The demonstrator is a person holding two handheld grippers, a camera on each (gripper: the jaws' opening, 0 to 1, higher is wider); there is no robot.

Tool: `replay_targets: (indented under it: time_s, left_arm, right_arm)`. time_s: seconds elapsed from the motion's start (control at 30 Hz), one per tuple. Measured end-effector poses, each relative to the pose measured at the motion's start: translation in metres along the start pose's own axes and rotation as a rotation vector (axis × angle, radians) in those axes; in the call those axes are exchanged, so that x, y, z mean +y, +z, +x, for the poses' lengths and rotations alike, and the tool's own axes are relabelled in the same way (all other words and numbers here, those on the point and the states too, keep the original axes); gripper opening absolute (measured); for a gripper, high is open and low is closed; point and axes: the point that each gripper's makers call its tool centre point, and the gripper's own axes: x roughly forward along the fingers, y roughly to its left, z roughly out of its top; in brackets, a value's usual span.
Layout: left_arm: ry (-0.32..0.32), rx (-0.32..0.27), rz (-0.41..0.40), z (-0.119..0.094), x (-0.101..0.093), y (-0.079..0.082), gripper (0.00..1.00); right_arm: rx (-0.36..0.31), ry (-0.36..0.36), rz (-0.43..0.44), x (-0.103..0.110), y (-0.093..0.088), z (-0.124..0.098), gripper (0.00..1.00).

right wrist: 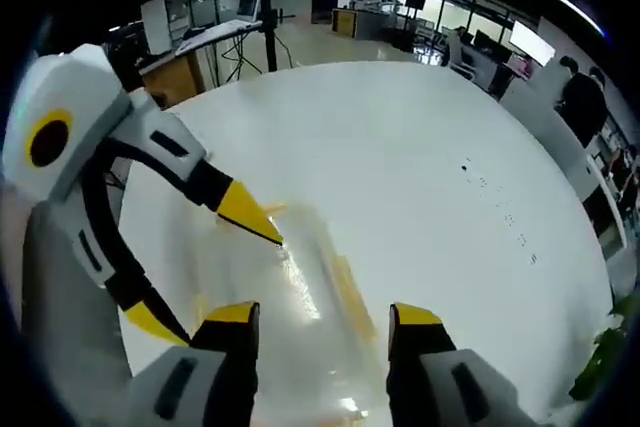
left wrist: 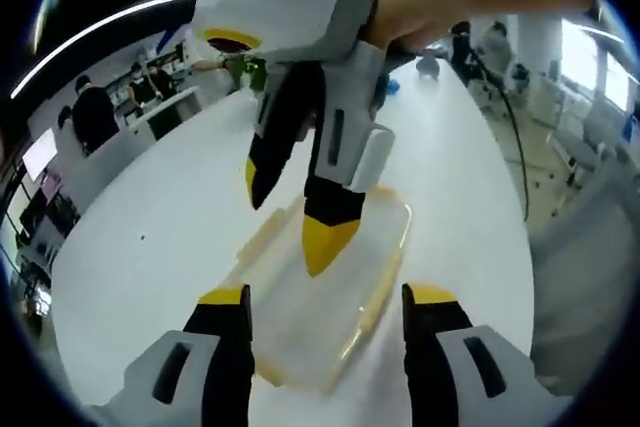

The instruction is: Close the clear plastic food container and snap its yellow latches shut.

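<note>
The clear plastic container (left wrist: pixel 345 277) lies flat on the white table (left wrist: pixel 150 237), with yellow latches along its edges (left wrist: pixel 385 282). My left gripper (left wrist: pixel 328 299) is open, and the container sits ahead between its jaws. My right gripper (left wrist: pixel 292 227) comes down from above, open, one yellow tip resting on or just over the lid. In the right gripper view the container (right wrist: pixel 305 282) is blurred, with a yellow latch (right wrist: pixel 350 292) showing. My right gripper (right wrist: pixel 323 315) stands open over it. The left gripper (right wrist: pixel 220 285) reaches in from the left, open, one tip at the container's far edge.
The round table (right wrist: pixel 430 147) has wide bare space around the container. A black cable (left wrist: pixel 517 147) runs along its right side. People (left wrist: pixel 92 112) stand at desks beyond the far edge. A green plant (right wrist: pixel 603 357) sits at the right rim.
</note>
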Motion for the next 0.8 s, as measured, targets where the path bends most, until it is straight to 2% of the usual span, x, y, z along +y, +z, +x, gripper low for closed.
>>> replay_targets:
  time_s: [0.13,0.47,0.8]
  left_arm:
    - [0.017,-0.009,-0.027,-0.005,0.004,-0.002,0.59]
    - [0.03,0.004,-0.069,-0.006,0.006,-0.01,0.61]
    - [0.06,0.003,-0.13,-0.011,0.016,-0.018,0.64]
  right_arm:
    - [-0.017,-0.03,0.051,-0.004,-0.006,-0.004,0.5]
    - [-0.054,-0.051,0.155,-0.004,-0.015,-0.013,0.51]
    - [-0.104,-0.07,0.264,-0.005,-0.023,-0.021,0.52]
